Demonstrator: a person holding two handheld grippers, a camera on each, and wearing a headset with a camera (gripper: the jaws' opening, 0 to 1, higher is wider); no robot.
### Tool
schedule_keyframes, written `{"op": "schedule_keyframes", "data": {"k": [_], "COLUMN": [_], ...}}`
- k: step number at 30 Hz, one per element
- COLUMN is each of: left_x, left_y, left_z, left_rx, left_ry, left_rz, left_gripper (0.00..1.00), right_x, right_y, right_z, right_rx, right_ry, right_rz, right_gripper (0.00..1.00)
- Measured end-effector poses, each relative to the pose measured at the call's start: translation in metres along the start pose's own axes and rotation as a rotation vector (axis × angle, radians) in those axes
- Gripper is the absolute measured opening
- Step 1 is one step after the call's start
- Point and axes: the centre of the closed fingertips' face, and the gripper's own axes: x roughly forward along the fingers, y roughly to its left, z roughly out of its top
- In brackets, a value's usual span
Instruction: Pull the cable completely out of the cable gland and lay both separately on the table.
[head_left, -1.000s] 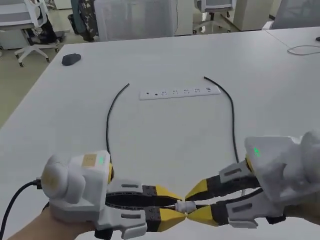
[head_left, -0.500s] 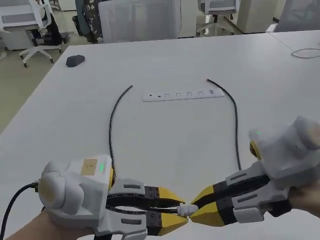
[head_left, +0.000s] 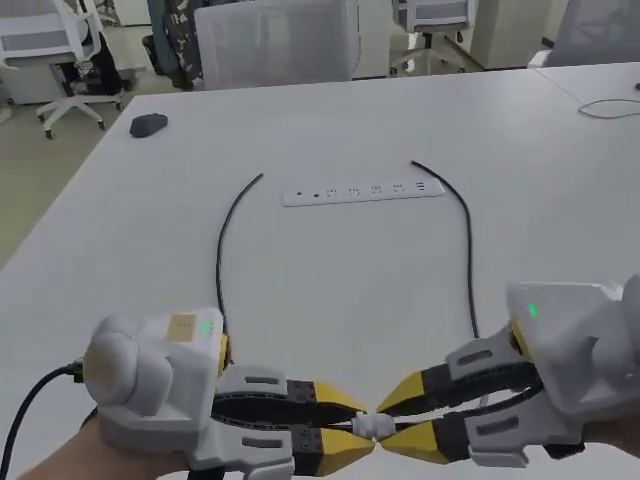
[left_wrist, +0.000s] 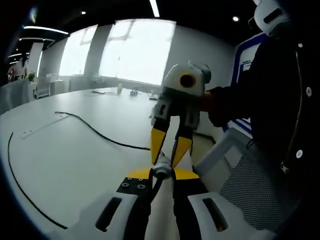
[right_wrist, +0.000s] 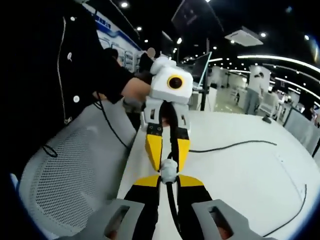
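A small white cable gland (head_left: 372, 428) hangs just above the white table (head_left: 330, 290) near its front edge. A thin black cable (head_left: 468, 250) runs through it; one stretch curves away on the right, the other (head_left: 219, 262) on the left. My left gripper (head_left: 357, 426) and right gripper (head_left: 392, 427) meet tip to tip, each shut on one end of the gland. In the left gripper view the gland (left_wrist: 162, 171) sits at my own yellow tips, with the right gripper (left_wrist: 171, 150) pointing down at it. In the right gripper view the gland (right_wrist: 169, 170) is pinched too, and the cable (right_wrist: 173, 202) passes between my jaws.
A white power strip (head_left: 362, 189) lies across the table's middle, between the cable's two ends. A dark mouse (head_left: 148, 124) rests at the far left edge. Office chairs (head_left: 275, 40) stand beyond the table. A mesh chair (left_wrist: 250, 180) is close behind the grippers.
The right gripper tilted up half a second ago and has swung back down to level. Both grippers stay tip to tip on the gland, slightly lower in the picture.
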Motion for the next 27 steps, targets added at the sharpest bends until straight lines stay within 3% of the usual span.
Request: {"op": "schedule_keyframes", "data": {"k": [3,6,9,11,13,17,20,23,27], "left_x": [0.0,0.001,0.0,0.0,-0.002,-0.001,0.0,0.0,0.001], "left_y": [0.0,0.002,0.005,0.005,0.007,0.006,0.007,0.008,0.007], "left_z": [0.0,0.0,-0.002,-0.002,-0.002,-0.004,-0.005,-0.005,-0.005], "left_rx": [0.014,0.018,0.051,0.054,0.066,0.077,0.077,0.079,0.089], "left_ry": [0.0,-0.004,0.008,0.006,0.006,0.011,0.011,0.009,0.007], "left_rz": [0.0,0.01,0.019,0.02,0.028,0.023,0.029,0.034,0.035], "left_gripper": [0.15,0.15,0.15,0.15,0.15,0.15,0.15,0.15,0.15], "right_x": [0.001,0.001,0.0,0.0,-0.002,-0.004,-0.003,-0.003,-0.006], "right_y": [0.001,-0.003,-0.002,-0.005,-0.005,-0.01,-0.009,-0.01,-0.01], "right_z": [-0.001,-0.002,-0.008,-0.011,-0.018,-0.02,-0.023,-0.023,-0.028], "right_rx": [-0.03,-0.113,-0.003,-0.018,-0.013,0.007,0.062,0.039,0.066], "right_ry": [0.016,0.049,0.087,0.089,0.115,0.12,0.133,0.134,0.156], "right_rz": [-0.007,-0.045,-0.029,-0.039,-0.037,-0.066,-0.065,-0.077,-0.094], "right_gripper": [0.07,0.08,0.11,0.15,0.1,0.0,0.0,0.0,0.0]}}
